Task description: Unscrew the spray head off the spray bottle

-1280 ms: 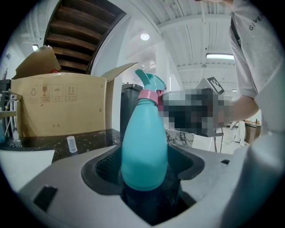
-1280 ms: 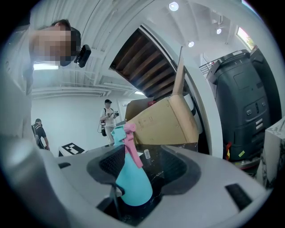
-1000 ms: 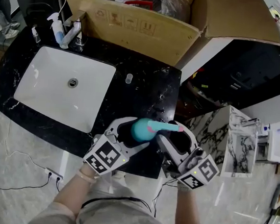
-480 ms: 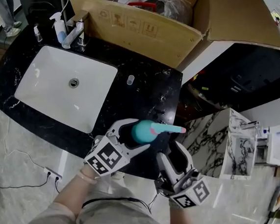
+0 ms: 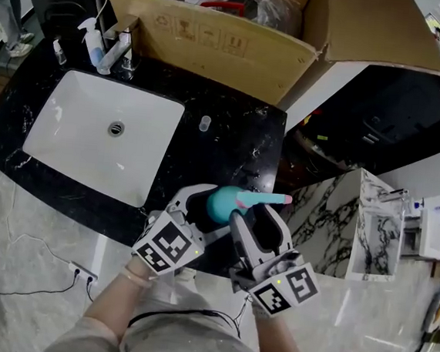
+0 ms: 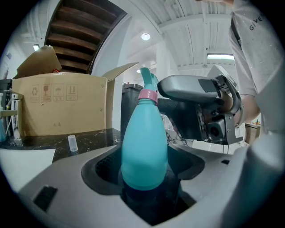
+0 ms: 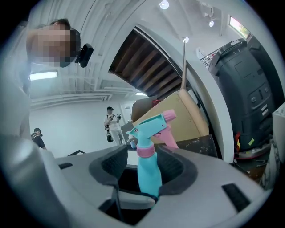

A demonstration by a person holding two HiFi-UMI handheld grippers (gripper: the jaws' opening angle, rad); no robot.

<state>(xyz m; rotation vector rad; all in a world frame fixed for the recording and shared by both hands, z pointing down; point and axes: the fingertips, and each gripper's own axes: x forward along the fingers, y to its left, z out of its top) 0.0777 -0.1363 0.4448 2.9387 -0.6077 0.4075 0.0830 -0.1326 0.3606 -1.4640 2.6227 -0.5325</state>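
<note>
Teal plastic makes up the spray bottle (image 5: pixel 221 204), which is held in the air over the front edge of the black counter (image 5: pixel 231 145). The left gripper (image 5: pixel 209 209) is clamped on its fat body. The right gripper (image 5: pixel 256 213) has its jaws apart around the neck, near the pink collar (image 7: pixel 145 151) under the spray head (image 7: pixel 149 127), not pressing. The bottle looks light, smooth and likely to flex, so the firmer collar seems the better place to grip. The sink (image 5: pixel 154 157) and cardboard box (image 5: pixel 209 43) lie well apart, leaving open room to twist.
</note>
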